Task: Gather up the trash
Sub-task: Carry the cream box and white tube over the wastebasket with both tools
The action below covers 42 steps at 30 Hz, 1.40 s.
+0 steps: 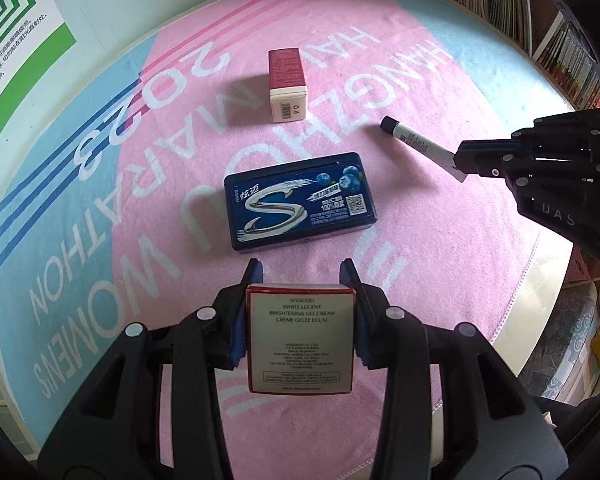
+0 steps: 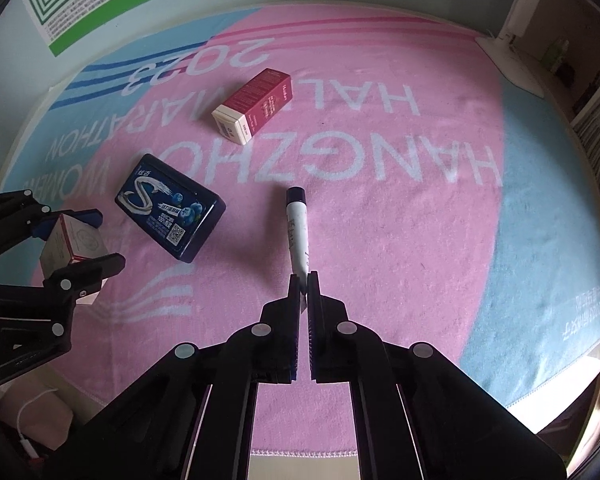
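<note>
Now both jaws are gripping trash: left gripper clamping the cream box, right gripper pinching the tube; next, both probably need carrying to a bin.

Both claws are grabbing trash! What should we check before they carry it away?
1. Left claw squeezing the white cream box: ok.
2. Right claw pinching the white tube by its flat end: ok, though only at the tip.
3. Tube lifted clear of the towel: cannot tell.
4. Trash bin in sight: not ok, none shows.
5. Trash left behind: not ok, the blue gum box and red box lie on the towel.
</note>
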{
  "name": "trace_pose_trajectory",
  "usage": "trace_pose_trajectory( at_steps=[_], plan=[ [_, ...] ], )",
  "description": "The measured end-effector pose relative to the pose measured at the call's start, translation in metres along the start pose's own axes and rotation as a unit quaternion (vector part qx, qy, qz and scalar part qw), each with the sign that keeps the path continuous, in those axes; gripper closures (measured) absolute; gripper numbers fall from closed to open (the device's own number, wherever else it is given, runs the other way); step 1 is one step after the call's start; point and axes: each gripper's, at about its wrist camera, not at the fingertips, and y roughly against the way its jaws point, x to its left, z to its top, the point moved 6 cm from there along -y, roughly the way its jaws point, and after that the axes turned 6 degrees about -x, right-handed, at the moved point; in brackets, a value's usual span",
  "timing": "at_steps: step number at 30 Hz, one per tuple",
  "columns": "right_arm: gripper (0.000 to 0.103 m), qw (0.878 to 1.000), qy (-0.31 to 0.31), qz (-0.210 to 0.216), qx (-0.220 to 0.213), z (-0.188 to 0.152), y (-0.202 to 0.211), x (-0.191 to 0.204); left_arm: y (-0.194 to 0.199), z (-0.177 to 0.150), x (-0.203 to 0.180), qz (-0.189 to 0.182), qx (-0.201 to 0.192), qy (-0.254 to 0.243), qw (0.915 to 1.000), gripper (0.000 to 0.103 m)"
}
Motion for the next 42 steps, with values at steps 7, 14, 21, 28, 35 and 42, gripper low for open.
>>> trace_pose_trajectory(
  at_steps=[7,14,21,28,35,42],
  plan=[
    [0.099,1.000,-0.022,-0.012,-0.010,-0.012,0.014,-0.009,0.004,0.002,-0.013,-0.006,-0.007,-0.023,0.9997,0.065],
    [0.099,0.998,-0.051,-0.024,-0.021,-0.026,0.029,-0.020,0.008,0.004,-0.029,-0.016,-0.013,-0.049,0.9986,0.065],
    [0.099,0.995,-0.083,-0.041,-0.032,-0.043,0.046,-0.034,0.013,0.005,-0.050,-0.029,-0.018,-0.080,0.9962,0.065],
    [0.099,0.991,-0.116,-0.058,-0.040,-0.065,0.064,-0.049,0.015,0.004,-0.075,-0.042,-0.021,-0.114,0.9923,0.065],
    [0.099,0.985,-0.148,-0.078,-0.048,-0.089,0.083,-0.062,0.017,0.002,-0.103,-0.060,-0.025,-0.151,0.9865,0.065],
    [0.099,0.976,-0.183,-0.099,-0.058,-0.115,0.104,-0.077,0.021,0.000,-0.136,-0.080,-0.030,-0.190,0.9779,0.065]
  ],
)
